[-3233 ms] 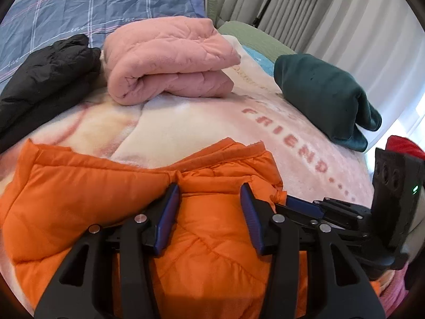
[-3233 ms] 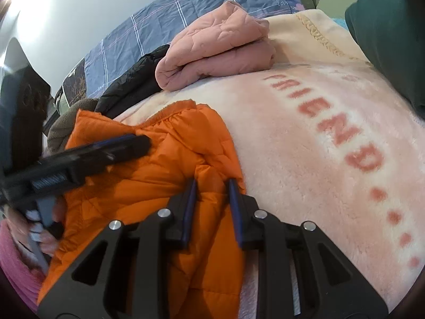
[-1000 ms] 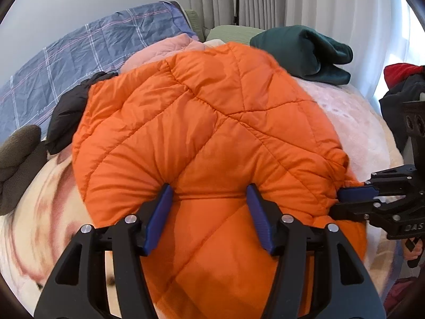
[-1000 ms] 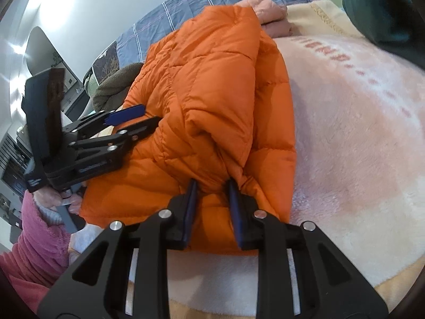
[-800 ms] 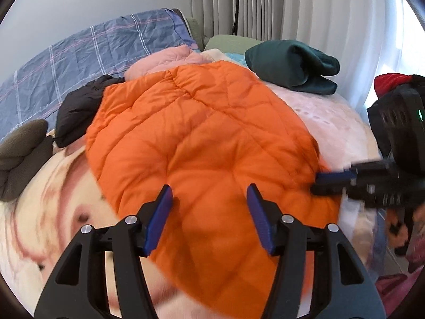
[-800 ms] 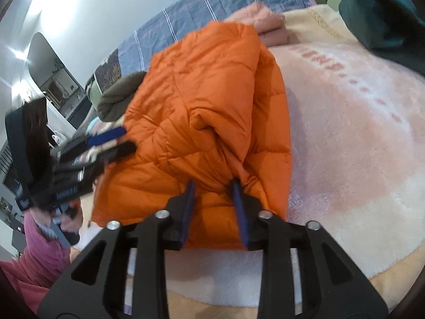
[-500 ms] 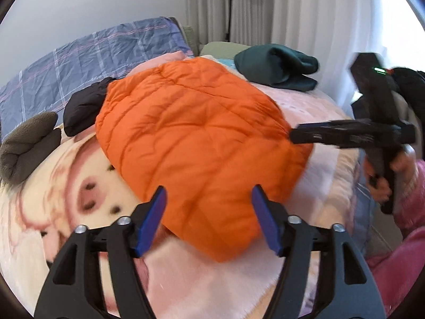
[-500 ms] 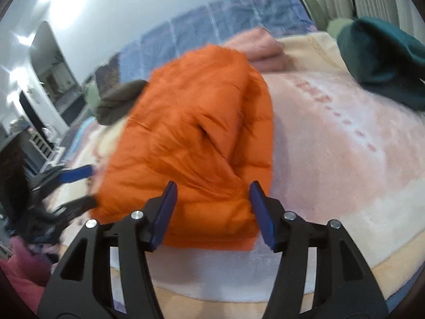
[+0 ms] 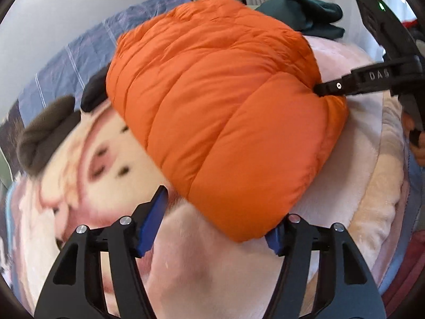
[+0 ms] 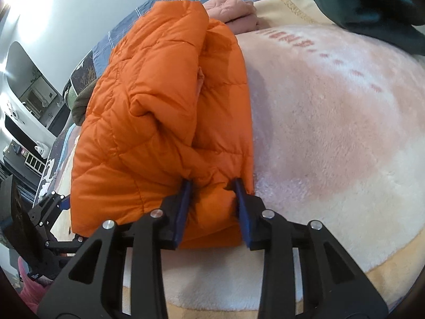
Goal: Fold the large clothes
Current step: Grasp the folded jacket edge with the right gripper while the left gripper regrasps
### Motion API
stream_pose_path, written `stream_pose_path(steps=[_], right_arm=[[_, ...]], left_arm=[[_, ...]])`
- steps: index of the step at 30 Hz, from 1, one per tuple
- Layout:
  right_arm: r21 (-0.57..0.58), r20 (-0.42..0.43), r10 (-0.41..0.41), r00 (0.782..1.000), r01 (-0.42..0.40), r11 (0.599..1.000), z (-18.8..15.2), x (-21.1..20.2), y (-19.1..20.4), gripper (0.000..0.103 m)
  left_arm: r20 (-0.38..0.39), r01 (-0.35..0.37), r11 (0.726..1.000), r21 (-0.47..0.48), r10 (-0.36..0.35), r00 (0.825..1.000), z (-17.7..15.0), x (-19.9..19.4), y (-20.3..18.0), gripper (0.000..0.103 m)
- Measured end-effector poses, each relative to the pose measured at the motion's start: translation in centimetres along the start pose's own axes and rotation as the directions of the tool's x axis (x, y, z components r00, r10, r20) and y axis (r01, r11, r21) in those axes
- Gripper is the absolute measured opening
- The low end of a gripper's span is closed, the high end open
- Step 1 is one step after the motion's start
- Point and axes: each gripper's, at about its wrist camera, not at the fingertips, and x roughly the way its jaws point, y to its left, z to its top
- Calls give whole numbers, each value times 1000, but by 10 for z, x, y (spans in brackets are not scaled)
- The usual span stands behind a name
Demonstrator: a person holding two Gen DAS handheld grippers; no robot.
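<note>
Orange jacket [image 9: 225,111] now lying doubled; left gripper [image 9: 212,226] is closing empty (fold released), right gripper [image 10: 212,202] closing around its five-o'clock hem.

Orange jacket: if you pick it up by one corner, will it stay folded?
Probably not. The orange jacket looks puffy and soft, so it would likely flop open. Its shiny fabric may slip in the right gripper, whose closing jaws have a fold between them. It likely weighs little.

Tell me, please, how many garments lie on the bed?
5: orange jacket centre, green garment behind it, pink garment beyond it, black garment and brown garment to its left. More may be hidden.
</note>
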Motion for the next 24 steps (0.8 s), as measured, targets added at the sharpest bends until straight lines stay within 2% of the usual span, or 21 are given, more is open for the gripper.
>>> stream_pose_path(steps=[1, 3, 4, 6, 8, 10, 12, 14, 16, 19, 20, 21, 22, 24], right_arm=[[-9, 5, -7, 1000, 7, 1000, 0, -1, 3, 33], [-30, 19, -22, 1000, 23, 999, -3, -3, 7, 34], [-41, 27, -32, 999, 33, 999, -4, -5, 8, 34], [-37, 35, -19, 999, 20, 999, -7, -6, 7, 36], [-24, 37, -6, 999, 7, 1000, -8, -8, 5, 36], [-25, 37, -1, 999, 2, 1000, -9, -7, 5, 37], [-36, 39, -11, 999, 13, 999, -8, -6, 8, 38], [-44, 44, -15, 999, 17, 999, -10, -6, 10, 38], [-42, 46, -10, 999, 12, 999, -10, -7, 9, 38], [-35, 50, -6, 999, 8, 999, -13, -8, 9, 38], [-37, 50, -6, 999, 8, 999, -12, -7, 8, 38], [-42, 51, -7, 999, 10, 999, -12, -8, 9, 39], [-45, 52, -8, 999, 11, 999, -12, -10, 9, 40], [-54, 52, -14, 999, 17, 998, -8, -17, 8, 44]], left_arm=[[-3, 6, 1000, -8, -6, 1000, -1, -2, 2, 64], [4, 52, 999, -5, -52, 999, 0, -13, 1, 49], [11, 83, 996, -12, -83, 997, 2, -24, 1, 46], [48, 141, 990, -21, -140, 989, 10, -45, 6, 30], [133, 211, 977, -28, -206, 970, 23, -73, 14, 29], [213, 211, 977, -29, -200, 956, 40, -90, 21, 29], [267, 194, 981, -34, -178, 947, 66, -90, 28, 29], [284, 175, 984, -45, -155, 946, 97, -71, 29, 29], [274, 225, 973, -55, -202, 940, 125, -45, 27, 29], [198, 278, 958, -72, -259, 945, 165, 7, 17, 30], [152, 267, 962, -65, -255, 955, 177, 31, 13, 35], [120, 222, 974, -52, -214, 969, 181, 50, 7, 43], [89, 179, 983, -32, -175, 981, 181, 71, 4, 45], [55, 195, 978, -69, -192, 980, 177, 98, 6, 46]])
